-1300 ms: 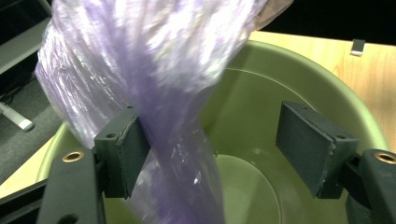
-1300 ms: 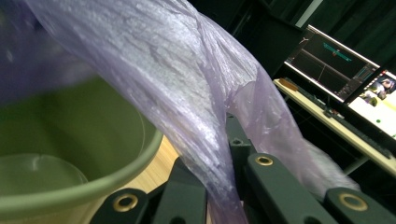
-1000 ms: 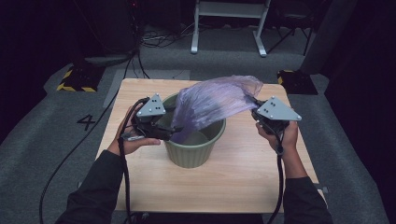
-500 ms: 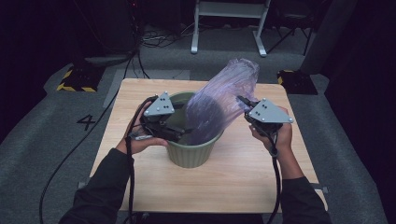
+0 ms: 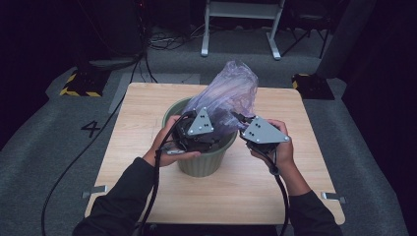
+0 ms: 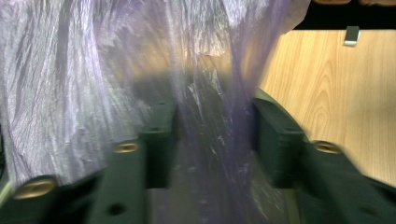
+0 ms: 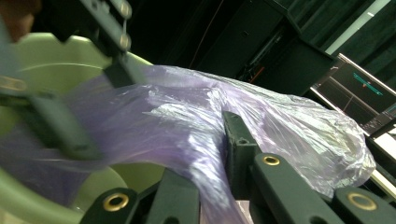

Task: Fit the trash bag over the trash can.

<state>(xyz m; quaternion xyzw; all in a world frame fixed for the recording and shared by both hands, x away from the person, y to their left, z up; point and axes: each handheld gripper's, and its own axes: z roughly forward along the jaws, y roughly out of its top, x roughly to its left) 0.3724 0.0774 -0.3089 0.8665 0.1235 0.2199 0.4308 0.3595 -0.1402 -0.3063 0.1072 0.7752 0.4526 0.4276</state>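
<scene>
The wooden desk (image 5: 147, 167) carries a ribbed green waste bin (image 5: 206, 162) at about its middle, and everything here turns on that bin. Rising out of the bin's mouth and leaning toward its far right rim is a thin purple plastic bin liner (image 5: 231, 91), puffed up with air and not yet seated inside. The person's left tongs (image 5: 194, 135) sit right over the bin's near rim; in the left gripper view the film (image 6: 205, 126) hangs between the two jaws, which have just been closing but look to stand a little off it on each side, so I'd call them apart with the liner between them. The right tongs (image 5: 241, 123) are just beside the bin's right rim, and in the right gripper view the jaws look drawn together on a fold of the liner (image 7: 196, 140). To my eye the job in hand is opening the liner's mouth and getting it over the bin's rim. Doing it well means gripping only the edge, one layer per tong, pulling the two sides apart across the bin, and pressing the trapped air down before folding the hem outward over the rim.
</scene>
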